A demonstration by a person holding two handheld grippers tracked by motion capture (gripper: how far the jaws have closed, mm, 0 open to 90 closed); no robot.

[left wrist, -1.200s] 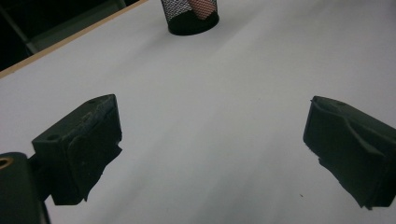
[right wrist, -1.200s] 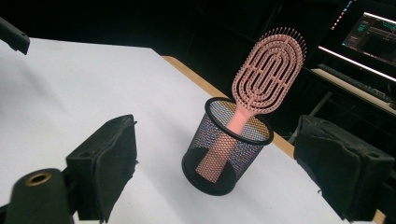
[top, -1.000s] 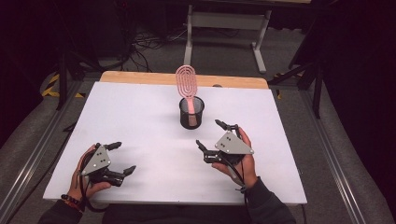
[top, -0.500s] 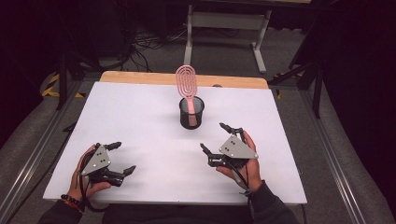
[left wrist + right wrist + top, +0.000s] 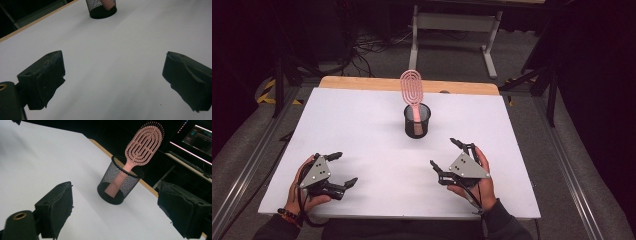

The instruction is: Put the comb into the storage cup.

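One pink hairbrush [image 5: 140, 150] of moulded plastic, with an oval slotted head and short bristles, stands handle-down and tilted in a round black wire-mesh cup [image 5: 120, 183] near the far middle of the matte white bench [image 5: 362, 120]. Left gripper [image 5: 339, 170] and right gripper [image 5: 447, 154] rest well apart from the cup, jaws spread wide, nothing between them.

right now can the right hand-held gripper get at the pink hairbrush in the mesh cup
Probably yes: the right hand-held gripper is open, bare table lies between it and the pink hairbrush, whose head sticks up above the mesh cup.
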